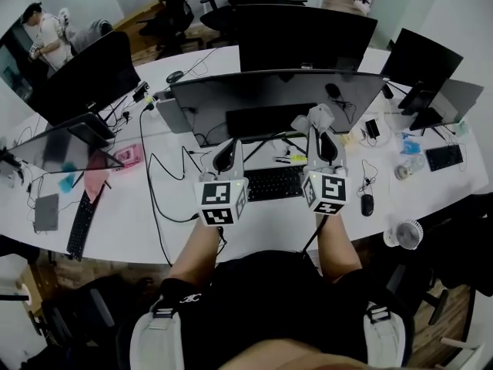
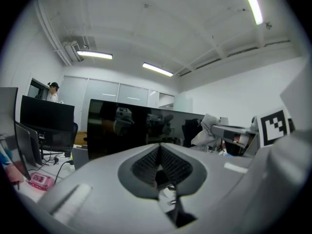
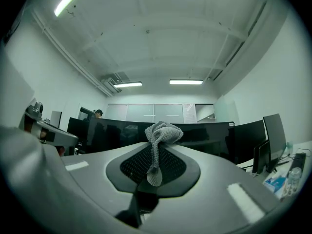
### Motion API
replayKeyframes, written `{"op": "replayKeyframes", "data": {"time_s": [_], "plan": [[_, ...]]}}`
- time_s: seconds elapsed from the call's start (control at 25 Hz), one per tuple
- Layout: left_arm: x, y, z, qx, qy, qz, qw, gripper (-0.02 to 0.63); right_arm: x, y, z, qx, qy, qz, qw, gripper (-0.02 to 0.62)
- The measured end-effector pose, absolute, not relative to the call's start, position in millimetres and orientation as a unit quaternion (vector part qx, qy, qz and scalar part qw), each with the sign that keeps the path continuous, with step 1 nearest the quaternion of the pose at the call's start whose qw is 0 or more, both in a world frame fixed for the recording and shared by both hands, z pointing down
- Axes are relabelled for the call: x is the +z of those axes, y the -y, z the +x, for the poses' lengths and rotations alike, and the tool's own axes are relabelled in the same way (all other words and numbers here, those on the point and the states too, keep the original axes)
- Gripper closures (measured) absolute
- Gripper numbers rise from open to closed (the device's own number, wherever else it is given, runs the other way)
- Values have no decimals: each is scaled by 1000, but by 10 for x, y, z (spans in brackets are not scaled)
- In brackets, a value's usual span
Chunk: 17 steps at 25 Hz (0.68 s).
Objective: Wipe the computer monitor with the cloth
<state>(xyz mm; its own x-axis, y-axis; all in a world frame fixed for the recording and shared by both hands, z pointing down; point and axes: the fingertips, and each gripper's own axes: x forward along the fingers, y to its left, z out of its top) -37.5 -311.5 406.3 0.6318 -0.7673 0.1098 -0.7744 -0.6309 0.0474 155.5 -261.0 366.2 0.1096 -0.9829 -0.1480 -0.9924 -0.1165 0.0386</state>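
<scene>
White curved surface (image 1: 131, 214) in an office crowded with screens; right tongs (image 3: 156, 152) pinched shut on the grey cloth (image 3: 164, 132) just before the monitor (image 1: 269, 99), left tongs (image 2: 159, 150) closed, empty

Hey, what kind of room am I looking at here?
Most likely a shared open-plan office: a long white desk carries several monitors and a keyboard, with office chairs behind it.
</scene>
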Motion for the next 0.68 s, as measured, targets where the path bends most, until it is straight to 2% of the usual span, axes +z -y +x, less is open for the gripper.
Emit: {"op": "replayKeyframes", "data": {"time_s": [0.68], "plan": [[4077,3000,74,47,417,907,34,554,3839,2466,1896,63,-664,-744,33,560]]}}
